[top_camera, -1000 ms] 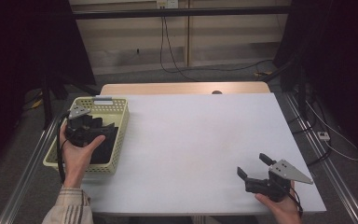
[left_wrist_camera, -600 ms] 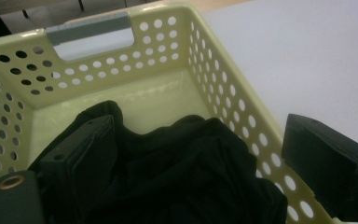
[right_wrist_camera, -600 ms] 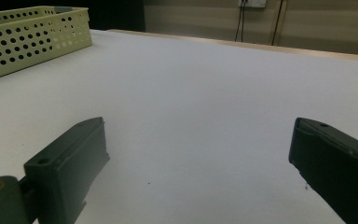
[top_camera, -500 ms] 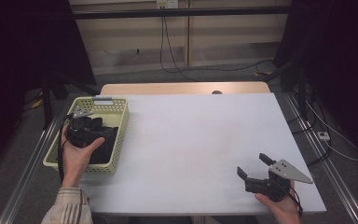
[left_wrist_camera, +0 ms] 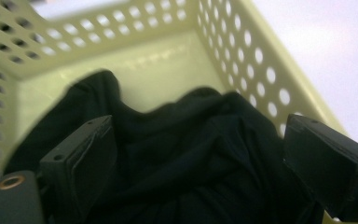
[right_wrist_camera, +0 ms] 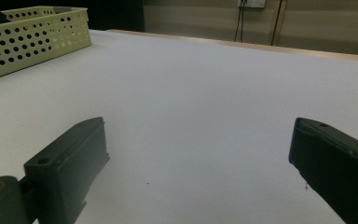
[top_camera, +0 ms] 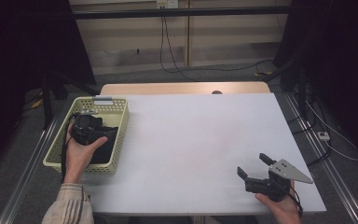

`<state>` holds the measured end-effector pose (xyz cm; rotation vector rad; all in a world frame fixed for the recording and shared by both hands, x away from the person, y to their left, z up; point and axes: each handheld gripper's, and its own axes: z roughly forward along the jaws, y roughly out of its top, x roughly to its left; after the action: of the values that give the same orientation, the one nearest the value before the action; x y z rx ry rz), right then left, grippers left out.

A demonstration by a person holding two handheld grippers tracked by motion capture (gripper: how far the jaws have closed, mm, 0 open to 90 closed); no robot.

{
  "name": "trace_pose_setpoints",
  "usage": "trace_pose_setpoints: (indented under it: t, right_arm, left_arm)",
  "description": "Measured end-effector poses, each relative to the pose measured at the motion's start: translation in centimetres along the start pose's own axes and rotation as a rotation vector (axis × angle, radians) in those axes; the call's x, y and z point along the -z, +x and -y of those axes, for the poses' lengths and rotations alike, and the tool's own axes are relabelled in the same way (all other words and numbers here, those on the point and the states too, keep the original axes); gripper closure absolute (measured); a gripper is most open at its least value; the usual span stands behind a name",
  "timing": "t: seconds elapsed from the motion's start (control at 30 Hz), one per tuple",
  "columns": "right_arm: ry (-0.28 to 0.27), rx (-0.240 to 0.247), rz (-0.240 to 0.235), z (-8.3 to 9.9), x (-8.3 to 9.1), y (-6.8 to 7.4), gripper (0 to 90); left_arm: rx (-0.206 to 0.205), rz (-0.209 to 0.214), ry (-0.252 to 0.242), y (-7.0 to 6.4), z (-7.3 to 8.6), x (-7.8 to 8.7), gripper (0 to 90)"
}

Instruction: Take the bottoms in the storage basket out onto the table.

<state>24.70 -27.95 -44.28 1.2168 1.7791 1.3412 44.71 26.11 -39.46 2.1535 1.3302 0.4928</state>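
A wide white tabletop (top_camera: pixel 191 140) fills the middle of the high view, with a strip of pale wood at its far edge and a dim room of cables and dark curtains behind it. At the table's left edge sits a pale yellow-green plastic basket with perforated walls (top_camera: pixel 117 135), and inside it lies a crumpled black cloth (top_camera: pixel 105 147).

The left gripper (top_camera: pixel 86 126) is held down into the basket, the person's left hand (top_camera: pixel 79 151) wrapped around its body from the near side. In the left gripper view its two black jaws stand wide apart, one on each side of the black cloth (left_wrist_camera: pixel 177 154), which bunches up in folds between them. The jaws look to be at the level of the fabric, but whether they press on it cannot be told. Beyond the cloth the basket's bare floor and its holed wall (left_wrist_camera: pixel 242 51) show.

The right gripper (top_camera: pixel 256 170) is near the table's front right corner, well apart from the basket, low over the white surface and held by the right hand (top_camera: pixel 282 207). Its jaws are spread wide with nothing between them. In the right gripper view the bare tabletop (right_wrist_camera: pixel 191 102) stretches ahead, with the basket (right_wrist_camera: pixel 28 39) far off at the upper left.
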Motion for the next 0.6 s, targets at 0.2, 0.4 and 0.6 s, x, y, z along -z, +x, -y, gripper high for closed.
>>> trace_pose_setpoints:
  t: [0.2, 0.4, 0.6]
  right_arm:
    - [0.000, -0.002, -0.001, 0.0, 0.1, -0.1, 4.4]
    - [-0.003, 0.002, -0.002, 0.0, 0.1, 0.0, 4.4]
    - [-0.001, 0.001, -0.001, 0.0, 0.1, -0.1, 4.4]
  left_arm:
    - [0.001, -0.039, 0.083, 0.3, -0.4, -0.9, 9.5]
    - [0.022, -0.052, 0.155, 1.0, -0.4, -2.0, 6.2]
    - [0.024, -0.129, 0.245, 1.7, -0.1, -3.0, 3.7]
